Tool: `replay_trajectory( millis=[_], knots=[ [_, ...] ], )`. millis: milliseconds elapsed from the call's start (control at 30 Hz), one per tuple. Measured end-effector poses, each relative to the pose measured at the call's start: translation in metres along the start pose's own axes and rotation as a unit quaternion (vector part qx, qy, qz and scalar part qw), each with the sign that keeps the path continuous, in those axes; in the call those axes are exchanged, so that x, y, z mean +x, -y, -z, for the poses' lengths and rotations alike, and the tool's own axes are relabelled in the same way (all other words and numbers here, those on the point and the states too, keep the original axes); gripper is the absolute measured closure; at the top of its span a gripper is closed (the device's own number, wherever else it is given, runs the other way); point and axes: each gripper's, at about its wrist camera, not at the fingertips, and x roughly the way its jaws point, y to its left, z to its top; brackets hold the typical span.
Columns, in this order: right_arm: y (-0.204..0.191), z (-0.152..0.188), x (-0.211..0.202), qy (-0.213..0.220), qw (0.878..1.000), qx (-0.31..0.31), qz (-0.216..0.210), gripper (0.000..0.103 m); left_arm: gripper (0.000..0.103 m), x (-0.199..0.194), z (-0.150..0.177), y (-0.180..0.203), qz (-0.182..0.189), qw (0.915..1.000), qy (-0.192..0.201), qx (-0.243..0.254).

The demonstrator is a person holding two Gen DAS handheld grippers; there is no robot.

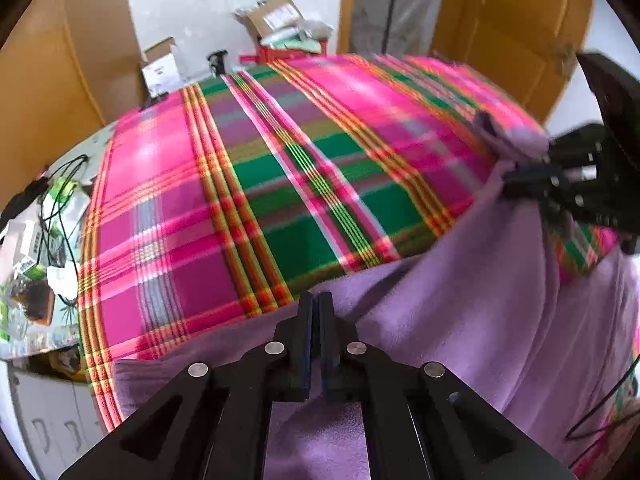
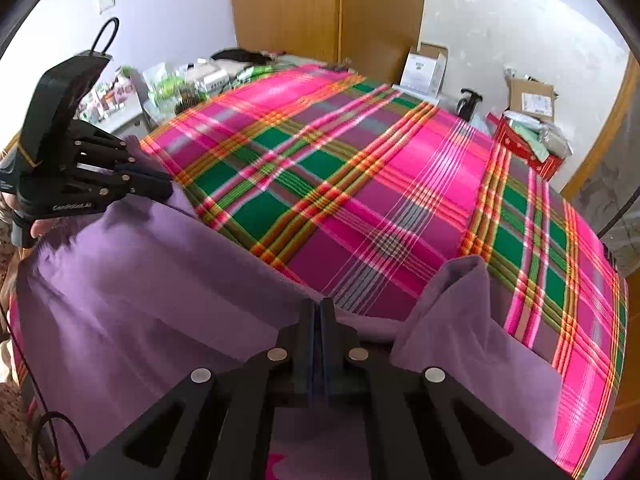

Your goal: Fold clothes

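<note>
Both tongs are clamped on the purple garment: your left tongs pinch its far edge with the blades pressed together and cloth bunched up around them, and your right tongs do the same on their own stretch of that edge. From the left wrist view the right tongs also show at the picture's right side, nipping a raised peak of cloth.

The garment lies on the near part of the bed, over the plaid blanket, with most of the blanket bare beyond it. A loose flap, perhaps a sleeve or collar, stands up just right of the right tongs.

As I judge it, you are at the start of a fold, edge in hand and ready to carry it over. To do it well, lift both sides evenly so the held edge stays taut and straight between the tongs; if one side leads, the fold line will skew. Raise just enough for the cloth to clear itself, then lay it down flat without dragging the blanket. Mind that loose flap, which could tuck under.

The garment's long axis appears to run side to side between your two tongs, across the bed's near edge. Which end is the neck I cannot tell.
</note>
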Motion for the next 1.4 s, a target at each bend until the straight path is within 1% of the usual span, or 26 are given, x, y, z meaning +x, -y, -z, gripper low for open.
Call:
replay_trajectory(
  millis=[133, 233, 400, 600, 633, 700, 733, 833, 867, 900, 1000, 1033, 1100, 1167, 1200, 1233, 1267, 1300, 1367, 1400],
  knots=[
    [-0.008, 0.007, -0.015, 0.016, 1.000, -0.008, 0.006, 0.100, 0.101, -0.007, -0.004, -0.007, -0.007, 0.9996, 0.015, -0.024],
    [-0.015, 0.015, -0.022, 0.018, 1.000, -0.013, -0.005, 0.103, 0.101, -0.013, -0.003, -0.011, -0.008, 0.9985, 0.028, -0.046],
    [-0.020, 0.025, -0.020, 0.001, 1.000, -0.023, -0.007, 0.103, 0.101, -0.021, 0.001, -0.014, -0.008, 0.9970, 0.042, -0.065],
    [-0.009, 0.015, -0.021, 0.010, 1.000, 0.002, -0.002, 0.101, 0.101, -0.028, 0.002, -0.019, -0.010, 0.9946, 0.059, -0.084],
    [-0.007, 0.012, -0.021, 0.014, 1.000, 0.005, 0.000, 0.100, 0.101, -0.028, 0.002, -0.020, -0.010, 0.9943, 0.061, -0.087],
    [-0.002, 0.006, -0.021, 0.021, 1.000, 0.012, 0.005, 0.092, 0.101, -0.028, 0.002, -0.022, -0.012, 0.9938, 0.063, -0.091],
    [0.002, 0.003, -0.019, 0.023, 1.000, 0.018, 0.009, 0.090, 0.101, -0.028, 0.002, -0.023, -0.012, 0.9935, 0.064, -0.093],
    [0.011, -0.007, -0.010, 0.018, 0.999, 0.029, 0.022, 0.081, 0.101, -0.029, 0.000, -0.029, -0.019, 0.9921, 0.072, -0.102],
    [0.013, -0.010, -0.005, 0.012, 0.999, 0.027, 0.025, 0.073, 0.101, -0.030, -0.001, -0.031, -0.020, 0.9914, 0.074, -0.106],
    [0.014, -0.012, 0.001, 0.005, 0.999, 0.023, 0.025, 0.069, 0.101, -0.030, -0.002, -0.034, -0.021, 0.9906, 0.076, -0.111],
    [0.020, -0.018, 0.017, -0.013, 0.999, 0.022, 0.019, 0.068, 0.101, -0.028, -0.001, -0.041, -0.022, 0.9899, 0.070, -0.121],
    [0.021, -0.020, 0.021, -0.016, 0.999, 0.025, 0.012, 0.068, 0.101, -0.027, 0.000, -0.042, -0.020, 0.9903, 0.067, -0.120],
    [0.024, -0.022, 0.026, -0.022, 0.999, 0.028, 0.000, 0.064, 0.101, -0.025, 0.001, -0.044, -0.026, 0.9910, 0.058, -0.118],
    [0.024, -0.024, 0.032, -0.033, 0.999, 0.026, -0.001, 0.063, 0.100, -0.021, 0.002, -0.046, -0.032, 0.9919, 0.045, -0.114],
    [0.023, -0.024, 0.034, -0.037, 0.999, 0.024, 0.002, 0.063, 0.095, -0.019, 0.002, -0.047, -0.034, 0.9921, 0.041, -0.114],
    [0.023, -0.025, 0.037, -0.042, 0.999, 0.023, 0.004, 0.063, 0.087, -0.018, 0.002, -0.047, -0.034, 0.9925, 0.037, -0.112],
    [0.022, -0.025, 0.039, -0.047, 0.999, 0.021, 0.005, 0.063, 0.083, -0.017, 0.003, -0.047, -0.033, 0.9931, 0.032, -0.108],
    [0.021, -0.024, 0.041, -0.050, 0.999, 0.020, 0.006, 0.063, 0.081, -0.016, 0.004, -0.046, -0.031, 0.9938, 0.027, -0.103],
    [0.019, -0.023, 0.045, -0.057, 0.998, 0.016, 0.009, 0.063, 0.081, -0.013, 0.006, -0.044, -0.028, 0.9952, 0.015, -0.092],
    [0.019, -0.022, 0.047, -0.059, 0.998, 0.016, 0.010, 0.063, 0.079, -0.011, 0.008, -0.043, -0.027, 0.9960, 0.008, -0.084]
  ],
)
